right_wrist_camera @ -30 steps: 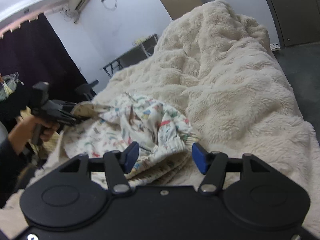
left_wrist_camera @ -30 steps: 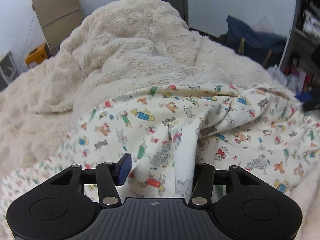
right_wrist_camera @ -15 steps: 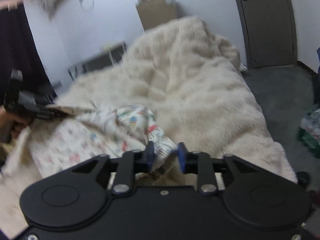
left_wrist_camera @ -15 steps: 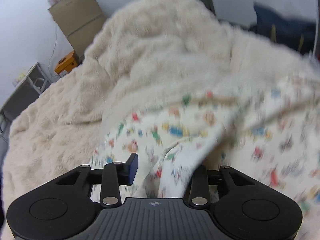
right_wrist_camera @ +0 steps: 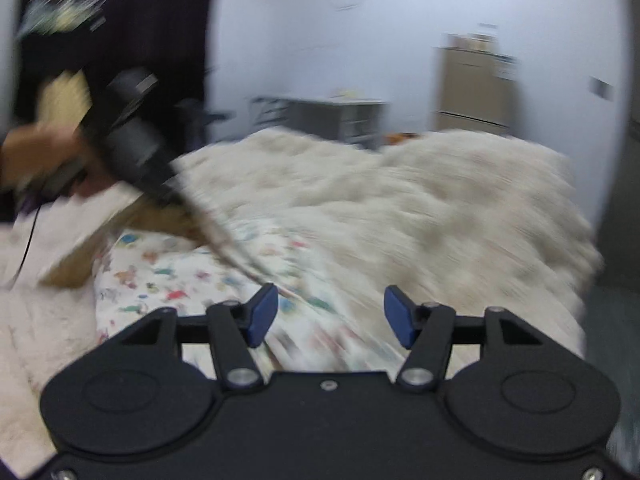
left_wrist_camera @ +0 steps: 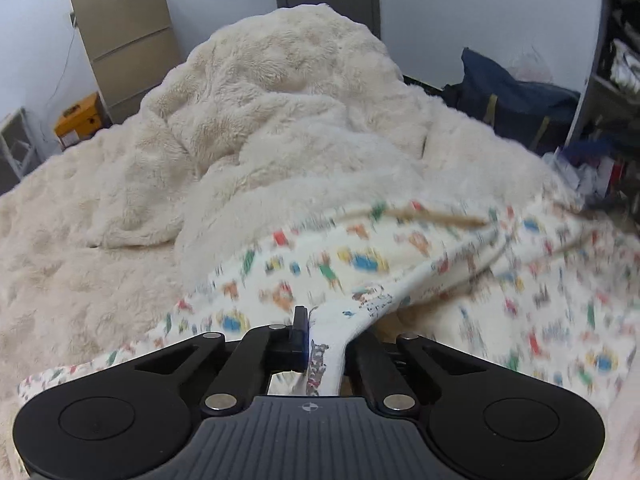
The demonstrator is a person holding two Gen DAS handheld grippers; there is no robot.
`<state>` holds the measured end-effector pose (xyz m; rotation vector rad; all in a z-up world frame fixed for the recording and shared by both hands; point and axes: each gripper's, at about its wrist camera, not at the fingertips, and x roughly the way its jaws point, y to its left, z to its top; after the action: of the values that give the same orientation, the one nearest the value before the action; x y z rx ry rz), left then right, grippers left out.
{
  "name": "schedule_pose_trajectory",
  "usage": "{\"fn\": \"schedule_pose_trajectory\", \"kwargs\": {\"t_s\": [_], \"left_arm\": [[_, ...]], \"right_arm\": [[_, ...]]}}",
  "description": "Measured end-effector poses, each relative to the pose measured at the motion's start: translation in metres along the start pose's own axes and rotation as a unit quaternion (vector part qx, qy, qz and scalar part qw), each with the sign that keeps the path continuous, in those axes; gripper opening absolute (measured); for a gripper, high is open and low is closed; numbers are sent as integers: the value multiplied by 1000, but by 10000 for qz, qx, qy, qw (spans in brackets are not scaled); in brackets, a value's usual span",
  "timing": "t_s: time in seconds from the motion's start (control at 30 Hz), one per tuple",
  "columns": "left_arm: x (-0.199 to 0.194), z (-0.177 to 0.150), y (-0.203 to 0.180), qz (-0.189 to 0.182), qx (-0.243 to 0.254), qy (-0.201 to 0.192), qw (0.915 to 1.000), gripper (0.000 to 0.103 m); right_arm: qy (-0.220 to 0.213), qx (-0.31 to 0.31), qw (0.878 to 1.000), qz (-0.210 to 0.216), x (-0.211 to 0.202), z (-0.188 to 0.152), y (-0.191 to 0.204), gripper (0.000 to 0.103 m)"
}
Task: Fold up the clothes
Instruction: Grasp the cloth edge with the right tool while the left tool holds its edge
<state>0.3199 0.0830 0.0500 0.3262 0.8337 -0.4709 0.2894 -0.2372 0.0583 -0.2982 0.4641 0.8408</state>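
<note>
So we're at a bed covered by a big fluffy cream blanket (left_wrist_camera: 280, 128), which is bunched into a mound toward the far end. On top of it, near the close edge, lies the cartoon-print garment (left_wrist_camera: 360, 272), cream fabric with little colourful figures all over, spread out and rumpled.

Our left gripper (left_wrist_camera: 322, 344) is clamped tight on a fold of that garment: a white strip of the cloth runs straight between the jaws and down toward the camera, and the blue pad on one side presses right against it. From there the fabric stretches off toward the right side of the bed, blurry in that view.

Our right gripper (right_wrist_camera: 330, 316) has its jaws opening, blue fingertips (right_wrist_camera: 262, 312) well apart, and nothing is between them; the printed cloth just sits on the bed underneath. In the right wrist view we also see the left gripper (right_wrist_camera: 132, 148) in a hand (right_wrist_camera: 36, 152) up at the left, with a taut edge of the garment running down from it.

As for containers, we can make out a tan cabinet (left_wrist_camera: 124, 36) against the wall with small items on top, an orange box (left_wrist_camera: 78, 120) beside it on the floor, and a dark blue bag (left_wrist_camera: 512, 100) past the bed's right side. We can't tell what's in any of them.
</note>
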Motion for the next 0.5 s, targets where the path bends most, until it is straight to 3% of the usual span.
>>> {"fn": "schedule_pose_trajectory", "kwargs": {"t_s": [0.13, 0.17, 0.2, 0.23, 0.27, 0.3, 0.33, 0.4, 0.5], "left_arm": [[16, 27, 10, -135, 164, 161, 9996, 0], [23, 33, 15, -215, 204, 257, 9992, 2], [32, 38, 19, -277, 209, 378, 9987, 4], [38, 39, 22, -283, 182, 452, 9984, 13], [46, 39, 25, -211, 132, 542, 9982, 28], [53, 39, 28, -140, 81, 632, 9979, 36], [61, 39, 32, -67, 27, 718, 9974, 51], [72, 32, 35, 123, -176, 778, 9967, 60], [76, 21, 39, 212, -431, 961, 9942, 76]], "right_arm": [[70, 45, 9994, 333, 49, 20, -1, 56], [139, 187, 9986, 485, 63, 24, -5, 49], [214, 338, 9973, 614, 76, 28, -10, 35], [334, 539, 9962, 597, 86, 30, -16, 3], [447, 747, 9946, 573, 96, 32, -21, 1], [509, 978, 9926, 509, 102, 32, -29, 1], [521, 1109, 9915, 427, 105, 31, -34, 1], [577, 1460, 9875, 151, 112, 26, -47, 2], [713, 1199, 9898, -286, 113, 20, -40, 24]]}}
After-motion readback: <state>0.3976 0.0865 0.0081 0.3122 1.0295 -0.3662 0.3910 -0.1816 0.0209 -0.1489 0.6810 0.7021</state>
